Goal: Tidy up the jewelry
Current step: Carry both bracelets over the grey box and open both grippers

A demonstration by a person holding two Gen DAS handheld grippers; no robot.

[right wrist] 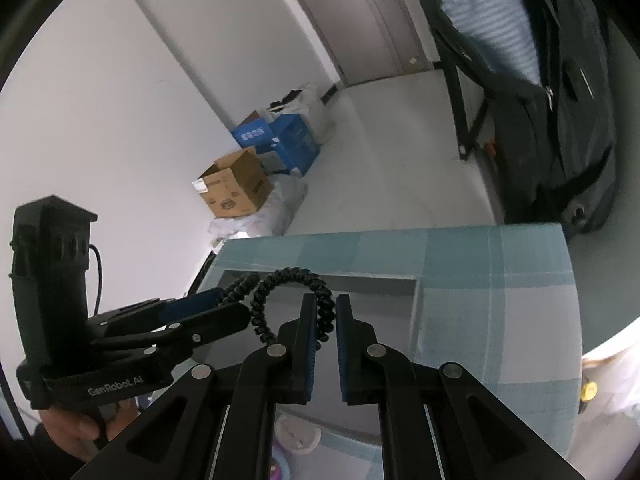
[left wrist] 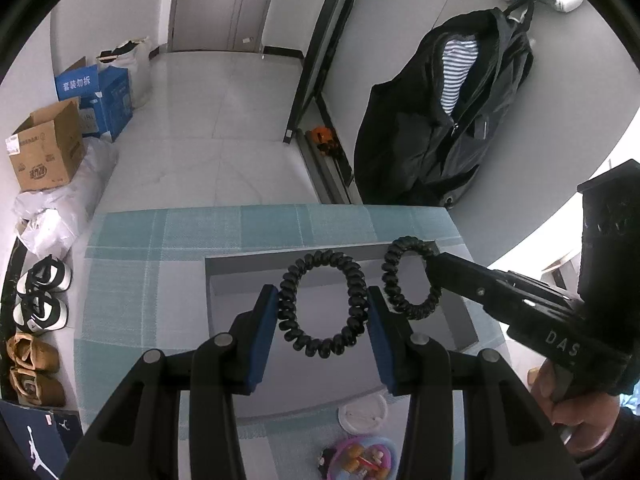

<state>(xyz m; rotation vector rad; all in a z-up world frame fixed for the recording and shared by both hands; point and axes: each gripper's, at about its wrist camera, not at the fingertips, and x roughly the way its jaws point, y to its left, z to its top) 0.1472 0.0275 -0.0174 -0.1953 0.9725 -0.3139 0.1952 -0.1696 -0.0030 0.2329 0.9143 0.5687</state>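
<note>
Two black spiral hair ties hang over an open grey box on a teal checked tablecloth. My left gripper is shut on the larger hair tie, its blue pads pressing the ring's two sides. My right gripper comes in from the right, shut on the second hair tie. In the right wrist view my right gripper pinches that tie between nearly touching pads above the grey box. My left gripper is beside it at the left with its own tie.
A white dish and a pink container of small items lie at the table's near edge. On the floor are shoes, a cardboard box and a blue box. A black jacket hangs beyond the table.
</note>
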